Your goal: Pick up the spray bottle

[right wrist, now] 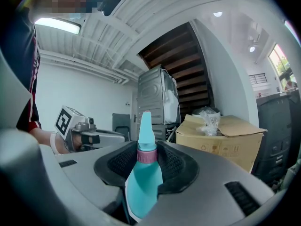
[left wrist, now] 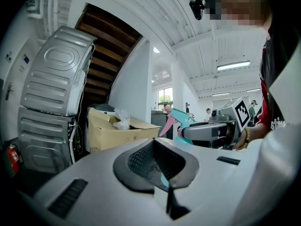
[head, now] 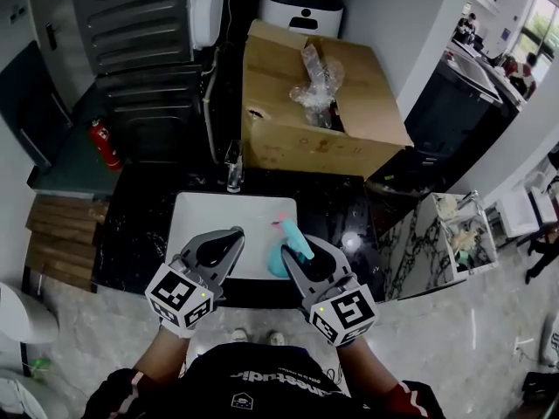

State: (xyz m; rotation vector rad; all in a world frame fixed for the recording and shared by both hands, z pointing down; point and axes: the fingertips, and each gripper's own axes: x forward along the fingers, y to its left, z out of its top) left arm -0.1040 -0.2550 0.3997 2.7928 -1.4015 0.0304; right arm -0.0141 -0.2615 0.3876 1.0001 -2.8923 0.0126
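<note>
The spray bottle (head: 293,244) is teal with a pink collar and trigger. It is held upright above the white sink (head: 199,209). My right gripper (head: 298,248) is shut on its body just under the collar, and the nozzle (right wrist: 145,126) rises above the pads in the right gripper view (right wrist: 146,160). The left gripper view shows the bottle (left wrist: 181,118) off to the right, in the right gripper (left wrist: 208,131). My left gripper (head: 234,236) hovers beside it over the sink, jaws together with nothing in them (left wrist: 158,163).
A faucet (head: 233,168) stands at the sink's back edge on the black countertop (head: 140,234). Behind are an open cardboard box (head: 349,94) with plastic wrap, stacked grey machines (head: 144,59) and a red fire extinguisher (head: 105,143). A marble-patterned unit (head: 419,243) stands on the right.
</note>
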